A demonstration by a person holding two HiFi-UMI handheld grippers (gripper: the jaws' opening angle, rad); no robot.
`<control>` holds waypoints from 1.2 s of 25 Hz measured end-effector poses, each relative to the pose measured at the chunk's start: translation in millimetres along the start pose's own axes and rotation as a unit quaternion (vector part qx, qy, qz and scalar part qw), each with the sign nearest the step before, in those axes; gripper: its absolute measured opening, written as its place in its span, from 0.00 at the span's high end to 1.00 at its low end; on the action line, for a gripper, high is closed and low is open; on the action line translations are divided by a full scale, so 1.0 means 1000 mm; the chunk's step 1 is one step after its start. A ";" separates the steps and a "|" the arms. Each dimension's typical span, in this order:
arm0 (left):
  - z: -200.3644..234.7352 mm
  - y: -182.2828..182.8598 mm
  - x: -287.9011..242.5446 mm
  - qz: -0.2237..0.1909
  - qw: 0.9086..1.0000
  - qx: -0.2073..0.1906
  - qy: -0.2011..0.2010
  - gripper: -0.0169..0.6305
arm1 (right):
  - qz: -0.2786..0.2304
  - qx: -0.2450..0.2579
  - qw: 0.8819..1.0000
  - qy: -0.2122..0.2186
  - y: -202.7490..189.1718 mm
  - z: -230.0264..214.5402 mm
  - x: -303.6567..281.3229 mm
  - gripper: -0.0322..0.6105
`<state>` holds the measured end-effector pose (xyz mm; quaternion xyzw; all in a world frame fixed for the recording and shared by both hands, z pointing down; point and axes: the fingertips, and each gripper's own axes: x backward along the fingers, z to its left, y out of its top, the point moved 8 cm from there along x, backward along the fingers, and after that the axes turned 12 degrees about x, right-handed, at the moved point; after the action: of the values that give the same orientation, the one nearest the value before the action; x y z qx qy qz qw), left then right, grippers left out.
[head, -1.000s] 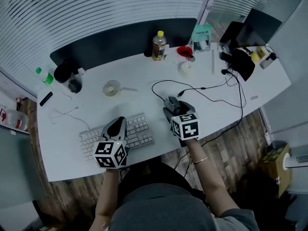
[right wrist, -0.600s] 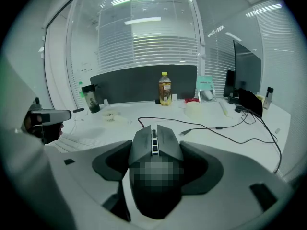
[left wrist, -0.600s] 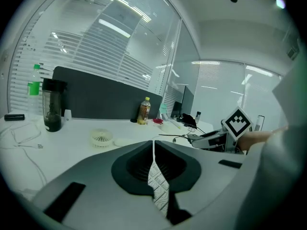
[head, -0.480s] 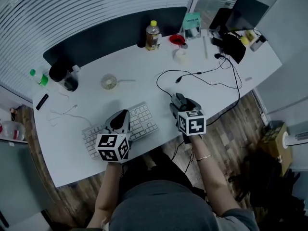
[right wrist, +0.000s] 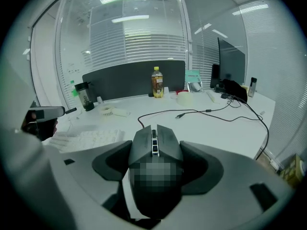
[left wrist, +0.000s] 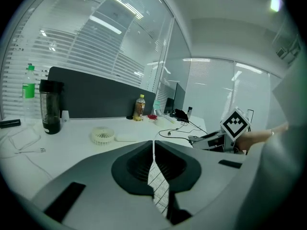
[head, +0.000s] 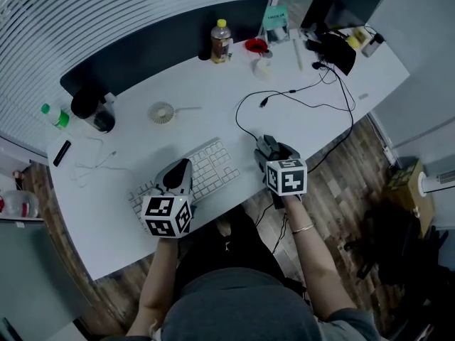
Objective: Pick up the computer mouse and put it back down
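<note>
Right hand-held gripper (right wrist: 154, 163) clamped on the black wired computer mouse (right wrist: 153, 147), one jaw on each flank. Mouse is just right of the white keyboard (head: 213, 168), near the front edge of the desk (head: 106, 212); contact with desk not discernible. Mouse cable (head: 237, 117) loops away behind the keyboard. Left hand-held gripper (left wrist: 153, 152): jaws together, empty, above the keyboard.

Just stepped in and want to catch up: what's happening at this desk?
A person seated at the white desk holds a hand-held gripper in each hand. The right hand-held gripper has its jaws closed on the sides of a dark grey wired computer mouse near the desk's front edge; whether it is off the surface can't be told. The left hand-held gripper is shut and empty, over the white keyboard.
</note>
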<state>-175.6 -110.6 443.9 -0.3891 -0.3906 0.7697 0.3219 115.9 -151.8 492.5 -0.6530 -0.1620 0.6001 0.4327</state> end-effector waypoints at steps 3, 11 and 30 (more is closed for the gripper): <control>0.001 -0.004 0.006 0.001 1.000 0.005 -0.006 0.93 | 0.007 -0.003 1.000 -0.006 -0.006 0.006 0.002 0.47; -0.001 -0.019 0.014 0.015 1.000 0.014 -0.005 0.93 | 0.021 -0.004 1.000 -0.007 -0.019 0.011 -0.004 0.47; -0.013 -0.041 0.014 0.021 0.998 0.041 0.048 0.93 | 0.044 0.017 0.998 0.032 -0.029 0.006 -0.044 0.47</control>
<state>-163.7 -75.1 469.3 -0.4201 -0.3346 0.7723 0.3394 109.5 -165.3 542.7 -0.6711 -0.1090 0.6000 0.4216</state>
